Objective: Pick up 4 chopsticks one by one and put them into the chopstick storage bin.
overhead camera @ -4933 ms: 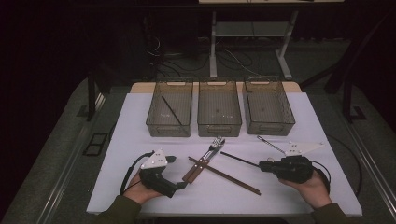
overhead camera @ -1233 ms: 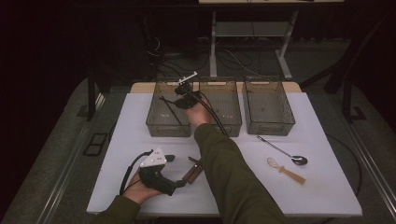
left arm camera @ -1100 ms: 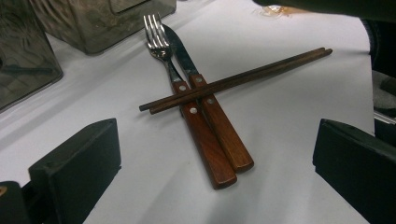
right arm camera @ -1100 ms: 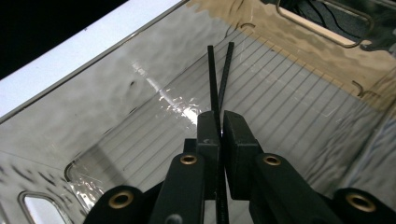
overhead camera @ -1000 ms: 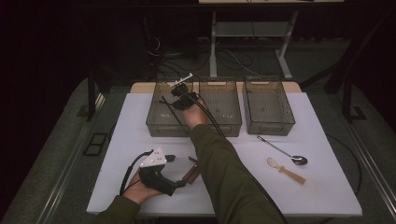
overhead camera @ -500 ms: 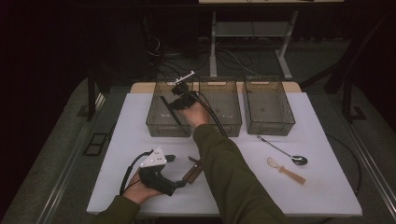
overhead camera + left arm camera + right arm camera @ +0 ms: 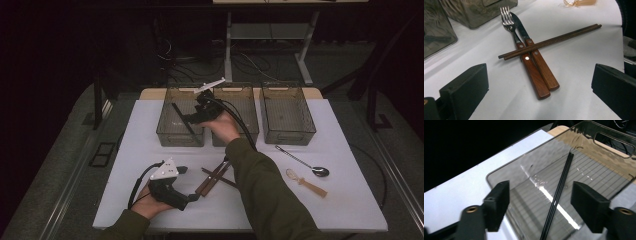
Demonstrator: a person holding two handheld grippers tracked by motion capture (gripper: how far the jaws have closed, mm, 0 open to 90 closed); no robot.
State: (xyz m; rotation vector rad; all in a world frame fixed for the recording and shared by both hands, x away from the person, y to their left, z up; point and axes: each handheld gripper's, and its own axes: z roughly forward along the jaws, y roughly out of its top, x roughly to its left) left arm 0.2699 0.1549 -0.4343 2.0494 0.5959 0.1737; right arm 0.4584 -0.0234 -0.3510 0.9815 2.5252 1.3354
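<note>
Overhead, a white sheet (image 7: 150, 130) covers the table (image 7: 150, 93), whose pale wooden edge shows at the top behind three smoky clear bins; dark floor, cables and a metal frame fill the upper frame. At upper centre the right gripper (image 7: 192, 118) hangs over the left bin (image 7: 167, 131), its jaws having just been opening — now wide, nothing between them — and in the right gripper view the black chopsticks (image 7: 559, 195) lie slanted on that bin's ribbed floor below. At lower left the left gripper (image 7: 192, 196) rests on the sheet, jaws wide and empty, facing a fork (image 7: 522, 50), a knife (image 7: 534, 55) and brown chopsticks (image 7: 549, 41) laid across them. A spoon (image 7: 305, 162) and a small scoop (image 7: 305, 182) lie lower right. Bare sheet stays open at the left edge and bottom right corner.
</note>
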